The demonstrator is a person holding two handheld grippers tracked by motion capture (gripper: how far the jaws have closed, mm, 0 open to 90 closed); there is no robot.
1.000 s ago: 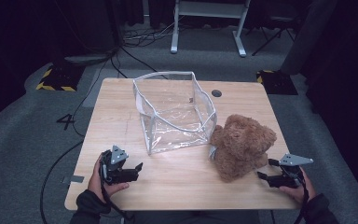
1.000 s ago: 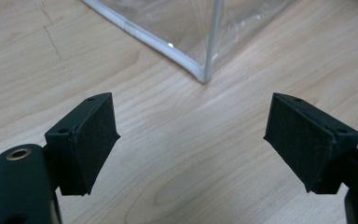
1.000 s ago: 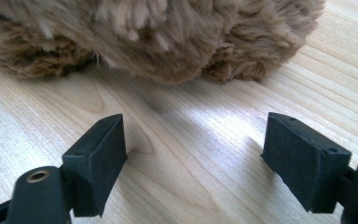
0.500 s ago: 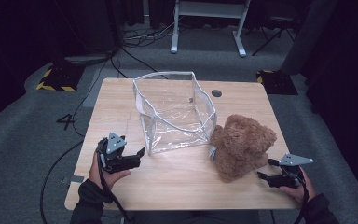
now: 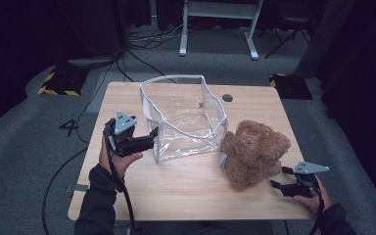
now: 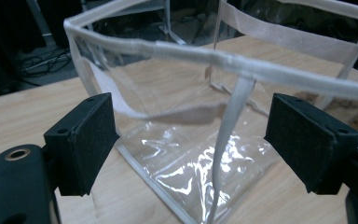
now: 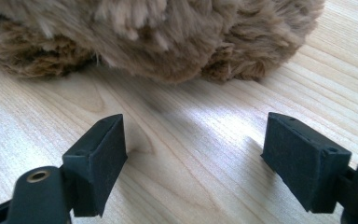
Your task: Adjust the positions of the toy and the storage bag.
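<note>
Count: 1 clear plastic bag [image 5: 183, 117] w/ white trim, 1 brown teddy bear [image 5: 252, 152], 2 grippers, 1 wooden table [image 5: 186, 191]. Bag stands open-topped near table centre, toward 12 o'clock; bear lies just beside it at its 4 o'clock, touching or nearly touching the bag's corner. Left gripper [image 5: 152, 137] is held above the table at the bag's 8 o'clock, jaws wide apart & holding nothing; in the left gripper view the bag's near corner edge and white rim [image 6: 242, 70] sit between the pads but neither pad touches it. Right gripper [image 5: 276, 177] sits low at the bear's 4 o'clock, jaws also wide, nothing gripped; in the right gripper view bare wood lies between the pads w/ the bear's fur [image 7: 168, 37] just ahead. Vs. a sec ago: left gripper has come up and in toward the bag from the table's near-left edge; right gripper, bag, bear unchanged. Surface: light wood grain, round cable hole [image 5: 227, 98] at 1 o'clock. Room: grey carpet, dark surrounds, black cables [image 5: 147, 44] on floor, white frame legs [image 5: 215, 29] at 12, yellow-black hazard-striped pads [image 5: 58, 83] at 10 and 2.
</note>
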